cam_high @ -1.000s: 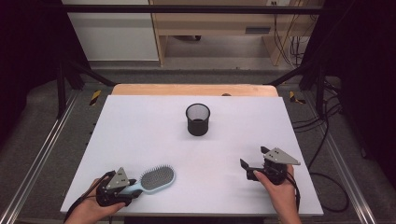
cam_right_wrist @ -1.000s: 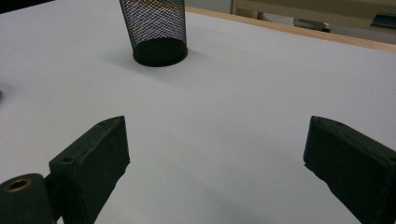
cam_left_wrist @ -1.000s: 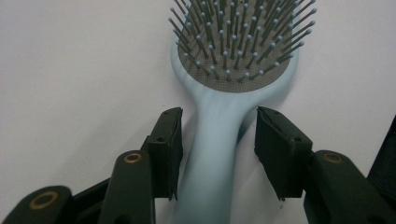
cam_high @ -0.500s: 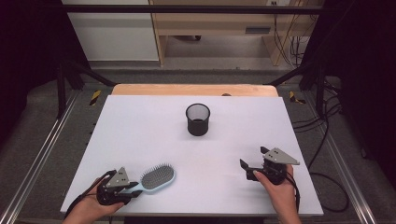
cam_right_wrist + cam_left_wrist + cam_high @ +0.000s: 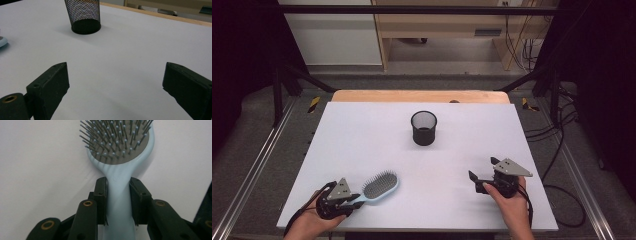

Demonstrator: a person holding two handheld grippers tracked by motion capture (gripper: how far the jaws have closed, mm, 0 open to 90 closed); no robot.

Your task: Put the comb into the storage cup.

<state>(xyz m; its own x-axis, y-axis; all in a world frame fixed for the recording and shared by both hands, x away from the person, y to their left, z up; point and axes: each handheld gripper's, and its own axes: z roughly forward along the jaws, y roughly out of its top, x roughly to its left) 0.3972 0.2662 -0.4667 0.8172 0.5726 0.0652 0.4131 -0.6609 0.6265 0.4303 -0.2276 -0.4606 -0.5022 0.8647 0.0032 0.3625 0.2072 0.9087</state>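
A pale blue hairbrush (image 5: 380,186) lies bristles-up at the front left of the white table (image 5: 362,135). My left gripper (image 5: 353,199) is at its handle. In the left gripper view the two black pads press on both sides of the hairbrush (image 5: 120,157) handle just below the head. The jaws of the left gripper (image 5: 118,187) have just been closing on that handle. My right gripper (image 5: 482,168) rests at the front right, held by a hand. Seen along its own jaws, the right gripper (image 5: 116,77) stands wide open over bare table.
A black mesh cup (image 5: 424,128) stands upright near the middle of the table, towards the back; it also rises ahead of the right jaws as the cup (image 5: 83,15). A wooden strip (image 5: 422,96) borders the far edge. Cables lie on the floor at the right.
The left gripper's jaws have drawn in around the brush handle. Brush, cup and both hands have kept their places.
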